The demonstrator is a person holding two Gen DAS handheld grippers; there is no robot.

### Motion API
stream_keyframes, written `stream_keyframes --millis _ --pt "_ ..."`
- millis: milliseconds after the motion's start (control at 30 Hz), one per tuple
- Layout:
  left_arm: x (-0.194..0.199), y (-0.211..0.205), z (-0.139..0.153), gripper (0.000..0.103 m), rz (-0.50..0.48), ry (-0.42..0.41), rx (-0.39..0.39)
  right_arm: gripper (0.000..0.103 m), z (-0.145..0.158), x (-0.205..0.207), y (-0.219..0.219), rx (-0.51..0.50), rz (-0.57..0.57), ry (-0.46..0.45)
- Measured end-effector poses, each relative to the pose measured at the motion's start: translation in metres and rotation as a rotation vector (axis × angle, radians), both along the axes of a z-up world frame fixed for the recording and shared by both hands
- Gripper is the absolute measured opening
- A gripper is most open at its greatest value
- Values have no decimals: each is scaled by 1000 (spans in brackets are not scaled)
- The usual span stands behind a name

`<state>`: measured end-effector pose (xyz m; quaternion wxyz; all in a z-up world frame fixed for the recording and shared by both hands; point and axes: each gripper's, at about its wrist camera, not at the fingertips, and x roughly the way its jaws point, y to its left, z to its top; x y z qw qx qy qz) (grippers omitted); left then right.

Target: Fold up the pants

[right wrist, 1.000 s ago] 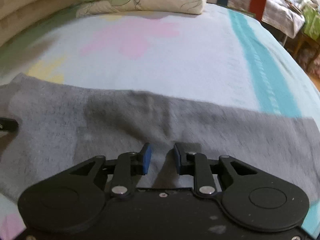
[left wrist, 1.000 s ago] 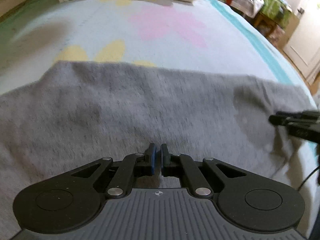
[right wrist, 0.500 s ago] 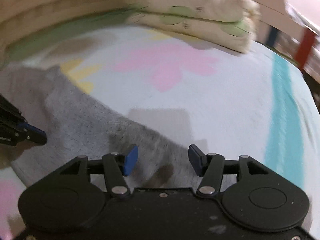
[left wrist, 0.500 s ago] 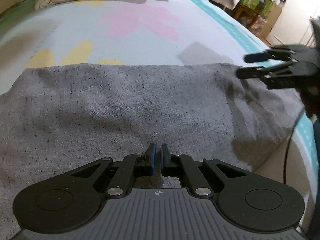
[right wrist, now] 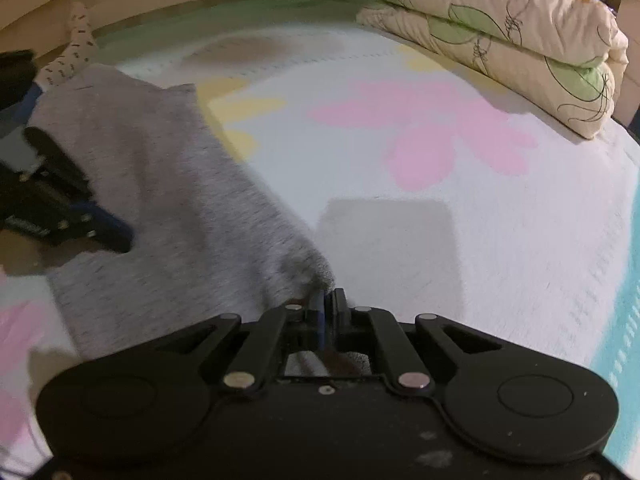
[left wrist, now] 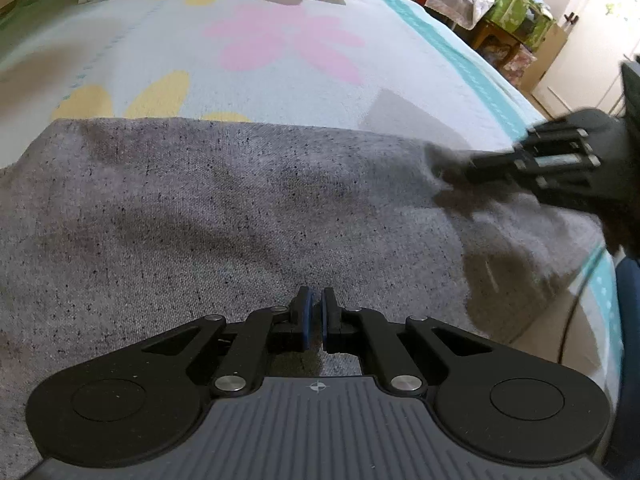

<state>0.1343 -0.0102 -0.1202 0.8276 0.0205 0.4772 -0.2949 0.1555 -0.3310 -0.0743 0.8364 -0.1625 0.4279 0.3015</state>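
Grey speckled pants (left wrist: 240, 208) lie spread across the bed. My left gripper (left wrist: 314, 320) is shut on the near edge of the pants. My right gripper (right wrist: 327, 312) is shut on a corner of the pants (right wrist: 160, 184) and holds it raised off the sheet. In the left wrist view the right gripper (left wrist: 452, 168) pinches the far right corner of the cloth. In the right wrist view the left gripper (right wrist: 116, 236) sits at the pants' left side.
The bed sheet (right wrist: 400, 208) is pale with pink and yellow flowers and a teal stripe (left wrist: 460, 52). A folded floral quilt (right wrist: 520, 40) lies at the head. Furniture and boxes (left wrist: 516, 16) stand beyond the bed's right edge. A cable (left wrist: 572, 312) hangs at right.
My right gripper was open above the cloth, swung to the pants' far right corner and closed on it. The left gripper stayed shut on the near edge.
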Motion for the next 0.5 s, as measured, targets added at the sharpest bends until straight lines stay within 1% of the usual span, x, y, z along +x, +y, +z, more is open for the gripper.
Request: stream_keyframes --millis 100,167,267,333,400,500 --pt "2 0 7 5 14 4 -5 5 -3 -20 6 -24 40 10" --pt "3 0 14 5 18 -12 -23 5 -9 -31 10 -53 62 7" --pt "5 -5 30 5 4 -58 -58 5 -14 -37 10 -60 44 1" --pt "12 -12 37 5 -5 -83 -62 5 -15 -35 9 -52 18 -7" --pt "19 -18 36 5 -6 -97 -54 5 -15 -32 7 -49 5 -12" --pt "33 -30 22 5 -12 -83 -19 5 -14 -25 9 -55 -10 -26"
